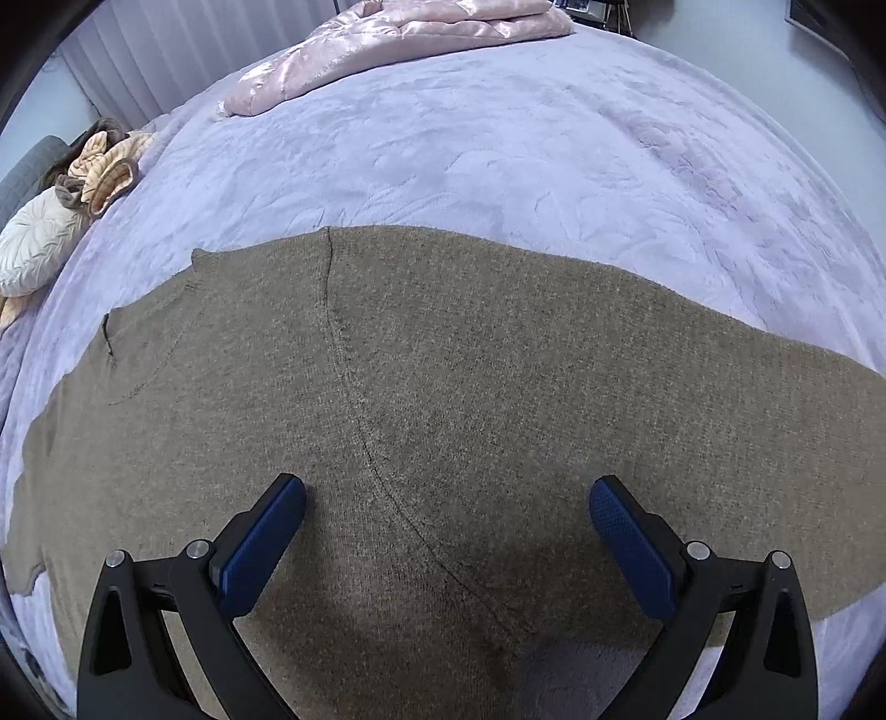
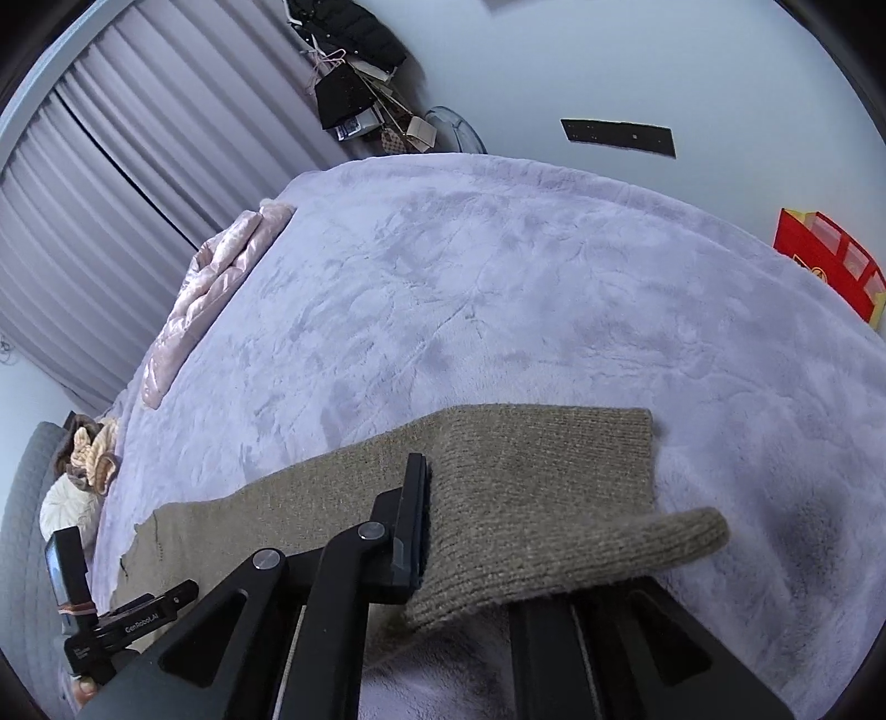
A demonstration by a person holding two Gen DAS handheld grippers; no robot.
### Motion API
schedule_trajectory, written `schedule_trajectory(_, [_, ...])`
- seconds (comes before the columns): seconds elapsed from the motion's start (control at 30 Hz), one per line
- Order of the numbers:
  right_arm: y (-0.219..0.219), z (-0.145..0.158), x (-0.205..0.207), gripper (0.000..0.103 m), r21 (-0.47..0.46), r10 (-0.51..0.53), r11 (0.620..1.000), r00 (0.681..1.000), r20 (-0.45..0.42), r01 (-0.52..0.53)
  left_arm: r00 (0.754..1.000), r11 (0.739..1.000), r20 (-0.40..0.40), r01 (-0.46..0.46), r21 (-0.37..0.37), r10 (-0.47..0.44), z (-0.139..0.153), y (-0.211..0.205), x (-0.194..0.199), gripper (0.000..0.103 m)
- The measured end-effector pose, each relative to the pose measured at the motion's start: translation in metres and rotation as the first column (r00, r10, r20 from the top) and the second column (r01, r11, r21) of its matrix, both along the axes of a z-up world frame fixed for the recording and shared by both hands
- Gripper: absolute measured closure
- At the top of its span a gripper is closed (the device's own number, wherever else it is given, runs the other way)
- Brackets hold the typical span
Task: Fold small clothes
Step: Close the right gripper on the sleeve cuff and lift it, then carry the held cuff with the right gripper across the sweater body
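A taupe knit sweater (image 1: 470, 387) lies spread flat across the lilac plush blanket (image 1: 498, 138) on the bed. My left gripper (image 1: 447, 501) is open, its blue-padded fingers apart, hovering just above the sweater's near edge. In the right wrist view the same sweater (image 2: 526, 471) stretches left, and a ribbed end of it (image 2: 581, 554) is draped over my right gripper (image 2: 470, 531). The left finger (image 2: 412, 520) shows against the knit; the right finger is hidden under the cloth. The left gripper also shows at the lower left of the right wrist view (image 2: 111, 626).
A folded pink satin quilt (image 1: 398, 44) lies at the far side of the bed. A white pillow (image 1: 33, 243) and peach and brown clothes (image 1: 105, 166) sit at the left edge. A red box (image 2: 830, 266) stands beyond the bed on the right.
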State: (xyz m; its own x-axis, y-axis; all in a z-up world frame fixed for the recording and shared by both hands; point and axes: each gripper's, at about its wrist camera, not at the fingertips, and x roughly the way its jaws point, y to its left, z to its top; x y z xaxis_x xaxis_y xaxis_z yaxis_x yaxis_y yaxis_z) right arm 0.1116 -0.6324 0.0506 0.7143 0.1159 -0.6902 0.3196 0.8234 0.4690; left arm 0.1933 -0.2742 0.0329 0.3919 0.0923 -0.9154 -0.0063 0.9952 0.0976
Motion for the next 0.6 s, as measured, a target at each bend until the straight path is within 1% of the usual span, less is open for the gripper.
schedule_trajectory(0.03, [0.003,0.0,0.002,0.093,-0.037,0.001,0.999,1.0,-0.016,-0.001,1.0,1.0,-0.001,0.001,-0.008,-0.001,0.0,0.001,-0.002,0.0])
schedule_trajectory(0.13, [0.01,0.001,0.005,0.094,-0.089,0.001,0.996,0.999,-0.043,-0.004,1.0,0.999,-0.007,0.01,-0.036,-0.01,0.0,0.004,-0.008,0.0])
schedule_trajectory(0.2, [0.016,0.013,0.001,0.096,-0.136,-0.001,0.991,1.0,-0.025,-0.002,0.999,0.998,-0.033,0.036,-0.042,-0.038,-0.005,0.002,-0.009,0.0])
schedule_trajectory(0.3, [0.029,0.034,-0.003,0.097,-0.201,0.004,0.98,1.0,0.004,-0.003,0.997,0.998,-0.053,0.056,-0.02,-0.057,-0.011,-0.001,-0.007,0.0])
schedule_trajectory(0.37, [0.04,0.048,-0.002,0.097,-0.234,0.022,0.972,1.0,0.009,-0.019,0.997,0.998,-0.047,0.055,-0.033,-0.056,-0.006,0.0,-0.01,0.0])
schedule_trajectory(0.47, [0.056,0.072,-0.003,0.098,-0.29,0.053,0.956,0.998,0.026,-0.043,0.998,0.994,-0.03,0.052,-0.093,-0.055,0.004,0.011,-0.019,0.0])
schedule_trajectory(0.53, [0.066,0.087,-0.005,0.098,-0.309,0.067,0.95,0.997,0.038,-0.052,0.999,0.993,0.003,0.044,-0.112,-0.044,0.011,0.028,-0.03,0.0])
schedule_trajectory(0.6, [0.075,0.099,-0.006,0.098,-0.32,0.076,0.945,0.996,0.045,-0.058,1.0,0.992,0.019,0.011,-0.122,-0.009,0.012,0.05,-0.041,0.0])
